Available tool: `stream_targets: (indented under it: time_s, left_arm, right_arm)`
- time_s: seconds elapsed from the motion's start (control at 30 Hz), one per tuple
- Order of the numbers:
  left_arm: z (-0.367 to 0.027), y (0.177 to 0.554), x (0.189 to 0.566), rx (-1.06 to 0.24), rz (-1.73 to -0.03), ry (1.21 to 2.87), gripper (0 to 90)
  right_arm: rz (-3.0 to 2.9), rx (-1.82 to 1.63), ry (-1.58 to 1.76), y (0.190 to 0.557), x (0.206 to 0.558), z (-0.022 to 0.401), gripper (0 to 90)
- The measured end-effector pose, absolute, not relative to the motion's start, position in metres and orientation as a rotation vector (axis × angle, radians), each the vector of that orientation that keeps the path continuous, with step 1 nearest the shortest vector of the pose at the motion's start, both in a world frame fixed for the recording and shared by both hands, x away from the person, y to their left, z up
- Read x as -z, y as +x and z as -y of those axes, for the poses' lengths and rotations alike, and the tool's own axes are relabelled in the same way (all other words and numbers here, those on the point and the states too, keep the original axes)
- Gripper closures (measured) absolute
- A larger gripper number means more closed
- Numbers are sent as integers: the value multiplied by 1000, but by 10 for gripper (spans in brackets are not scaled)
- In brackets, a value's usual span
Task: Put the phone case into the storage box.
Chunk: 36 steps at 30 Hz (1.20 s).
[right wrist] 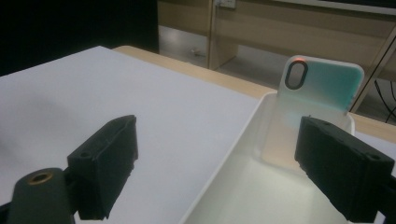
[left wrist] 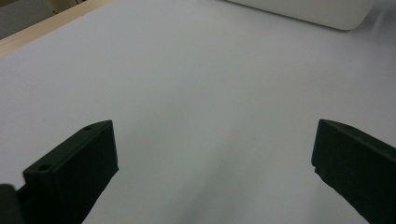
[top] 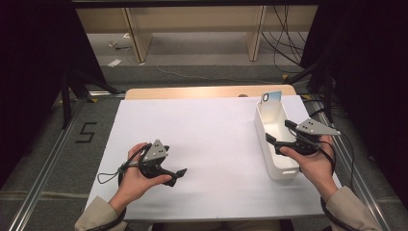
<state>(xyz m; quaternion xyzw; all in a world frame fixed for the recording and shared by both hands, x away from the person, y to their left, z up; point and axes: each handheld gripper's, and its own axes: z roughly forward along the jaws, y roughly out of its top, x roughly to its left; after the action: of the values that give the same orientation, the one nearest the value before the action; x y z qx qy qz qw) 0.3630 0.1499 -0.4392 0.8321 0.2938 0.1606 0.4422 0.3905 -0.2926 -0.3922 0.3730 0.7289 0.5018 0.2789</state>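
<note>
A long white bin (top: 263, 129) stands on the right side of the white table top. A pale phone case (top: 271, 97) with an oval camera hole leans upright against the bin's far end. My right gripper (top: 279, 132) hovers over the near half of the bin, open, with nothing between its jaws. In the right gripper view the phone case (right wrist: 322, 88) stands ahead, beyond the open right gripper (right wrist: 219, 149), above the bin's rim (right wrist: 233, 144). My left gripper (top: 179, 174) rests low at the near left of the table, open and empty. The left gripper (left wrist: 215, 163) view looks across bare white surface.
A white sheet (top: 202, 139) covers the table, and a wooden strip (top: 207, 92) shows along its far edge. A corner of the bin (left wrist: 322, 11) appears far off in the left gripper view. Wooden shelving legs, cables and dark curtains lie beyond the table.
</note>
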Motion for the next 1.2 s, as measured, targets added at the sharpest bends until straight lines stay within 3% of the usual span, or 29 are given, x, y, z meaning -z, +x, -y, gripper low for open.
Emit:
stream_targets:
  time_s: [1.2]
  left_arm:
    - [-150,363,439,-401,-730,2060,0]
  right_arm:
    - [-1973,-1354,995,377,398,304,149]
